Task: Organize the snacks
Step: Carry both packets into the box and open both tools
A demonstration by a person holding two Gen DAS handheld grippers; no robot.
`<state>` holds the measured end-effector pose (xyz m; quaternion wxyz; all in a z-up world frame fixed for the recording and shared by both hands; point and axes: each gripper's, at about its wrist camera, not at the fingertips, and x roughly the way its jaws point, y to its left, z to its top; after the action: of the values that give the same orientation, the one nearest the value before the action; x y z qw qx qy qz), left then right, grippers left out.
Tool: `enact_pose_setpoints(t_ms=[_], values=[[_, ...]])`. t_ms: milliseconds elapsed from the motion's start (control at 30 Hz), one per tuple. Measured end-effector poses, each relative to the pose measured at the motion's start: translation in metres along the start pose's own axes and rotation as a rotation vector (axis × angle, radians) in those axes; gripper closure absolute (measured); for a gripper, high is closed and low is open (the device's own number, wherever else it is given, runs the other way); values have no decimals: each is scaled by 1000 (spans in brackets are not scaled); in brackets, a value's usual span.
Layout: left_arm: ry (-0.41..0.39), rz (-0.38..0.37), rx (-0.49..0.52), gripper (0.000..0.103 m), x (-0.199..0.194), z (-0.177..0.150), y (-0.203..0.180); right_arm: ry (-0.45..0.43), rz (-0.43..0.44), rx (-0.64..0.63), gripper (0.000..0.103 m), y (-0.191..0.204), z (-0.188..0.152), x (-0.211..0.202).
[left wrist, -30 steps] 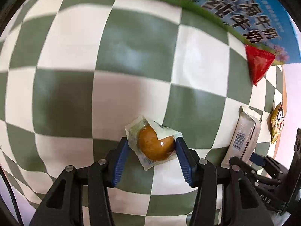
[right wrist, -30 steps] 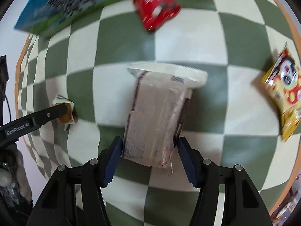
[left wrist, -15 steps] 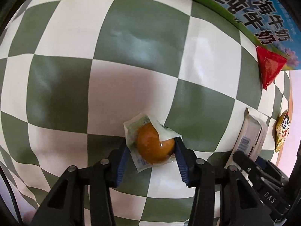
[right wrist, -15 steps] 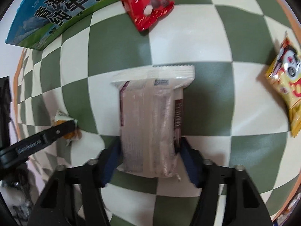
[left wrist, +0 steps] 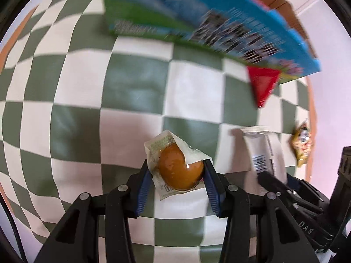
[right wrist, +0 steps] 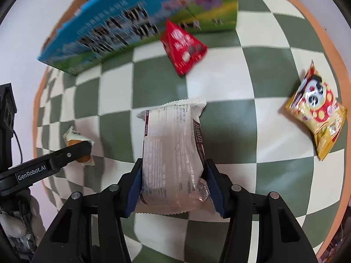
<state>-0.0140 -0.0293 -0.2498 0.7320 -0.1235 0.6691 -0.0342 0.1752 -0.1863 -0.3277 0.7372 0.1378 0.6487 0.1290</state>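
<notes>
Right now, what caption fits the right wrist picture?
Right gripper clamps a white snack pack above the checkered cloth.

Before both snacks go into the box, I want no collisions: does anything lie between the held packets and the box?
For the white packet in the right gripper, the red bag lies against the box. Ahead of the egg in the left gripper, only bare cloth shows.
</notes>
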Motion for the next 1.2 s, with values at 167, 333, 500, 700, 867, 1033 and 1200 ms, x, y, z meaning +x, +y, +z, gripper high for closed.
enact_pose_setpoints(t_ms=[167, 333, 500, 700, 867, 1033, 1200], values=[[-60, -21, 46, 60, -31, 23, -9, -54, 42, -6, 46, 6, 4, -31], [-98, -82, 33, 60, -71, 35, 2, -113, 107, 6, 46, 30, 10, -54], [-160, -135, 61, 60, -106, 73, -7, -205, 176, 9, 46, 45, 34, -98], [-224, -122, 107, 60, -131, 139, -19, -299, 185, -20, 46, 66, 90, -121], [-233, -34, 136, 60, -121, 202, -16, -354, 142, -54, 46, 77, 152, -126], [-176, 47, 138, 60, -89, 260, -7, -363, 82, -80, 46, 88, 210, -108], [-124, 107, 138, 60, -55, 295, 1, -338, 31, -95, 46, 98, 260, -78]])
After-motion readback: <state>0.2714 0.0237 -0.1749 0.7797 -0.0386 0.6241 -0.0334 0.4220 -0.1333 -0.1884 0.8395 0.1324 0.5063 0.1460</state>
